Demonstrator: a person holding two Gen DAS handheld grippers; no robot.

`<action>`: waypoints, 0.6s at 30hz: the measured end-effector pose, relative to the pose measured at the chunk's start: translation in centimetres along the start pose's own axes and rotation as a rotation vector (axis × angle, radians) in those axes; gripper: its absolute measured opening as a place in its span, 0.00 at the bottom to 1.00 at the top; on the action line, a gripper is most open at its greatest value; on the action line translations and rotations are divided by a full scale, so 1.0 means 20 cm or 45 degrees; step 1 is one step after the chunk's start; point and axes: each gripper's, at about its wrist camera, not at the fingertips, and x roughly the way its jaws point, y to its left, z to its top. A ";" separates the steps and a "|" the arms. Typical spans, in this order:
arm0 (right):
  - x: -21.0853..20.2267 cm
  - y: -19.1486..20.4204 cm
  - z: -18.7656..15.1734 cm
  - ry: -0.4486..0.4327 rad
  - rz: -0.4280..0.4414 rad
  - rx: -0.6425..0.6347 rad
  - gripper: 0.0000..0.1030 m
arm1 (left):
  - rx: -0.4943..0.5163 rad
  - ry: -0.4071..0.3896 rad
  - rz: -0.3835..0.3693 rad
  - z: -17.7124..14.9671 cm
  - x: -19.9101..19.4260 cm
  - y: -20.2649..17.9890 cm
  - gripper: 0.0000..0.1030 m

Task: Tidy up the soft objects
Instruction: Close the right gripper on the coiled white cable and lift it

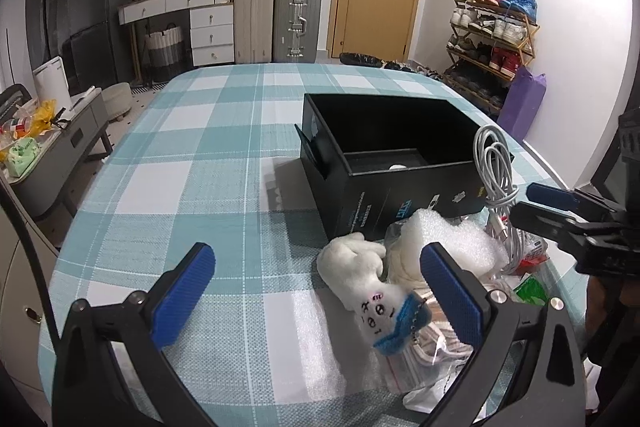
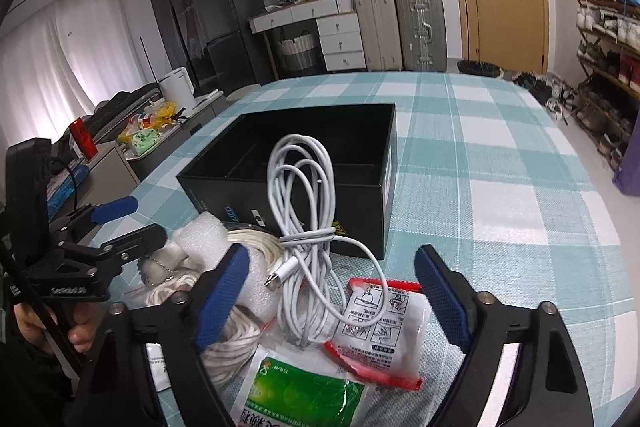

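Note:
A white plush toy point(image 1: 358, 277) with a blue tag lies on the checked tablecloth point(image 1: 200, 147). It sits between the fingers of my open left gripper point(image 1: 318, 293), close to the right finger. Behind it are white foam point(image 1: 456, 241) and a clear bag. An open black box point(image 1: 384, 155) stands further back. In the right wrist view my right gripper point(image 2: 330, 295) is open over a white cable bundle point(image 2: 304, 195) that leans on the black box point(image 2: 304, 143). A red-and-white packet point(image 2: 380, 319), a green packet point(image 2: 308, 391) and a coil of white rope point(image 2: 236, 339) lie under it; no pad presses on anything.
The right gripper point(image 1: 528, 203) enters the left wrist view from the right, by the cable point(image 1: 496, 179). The left gripper point(image 2: 132, 223), held by a hand point(image 2: 80, 335), shows at the left of the right wrist view. Suitcases, drawers and a shoe rack point(image 1: 492, 39) stand beyond the table.

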 end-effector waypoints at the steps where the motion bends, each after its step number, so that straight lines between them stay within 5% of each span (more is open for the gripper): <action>1: 0.02 0.00 0.00 0.014 -0.004 0.006 0.78 | 0.003 0.000 0.001 0.00 0.00 0.00 1.00; 6: 0.07 0.00 0.01 0.030 0.004 0.017 0.72 | 0.017 0.015 -0.008 -0.01 0.01 0.00 1.00; 18: 0.10 0.04 0.02 0.034 0.065 -0.011 0.34 | 0.034 0.046 -0.031 -0.01 0.02 -0.02 1.00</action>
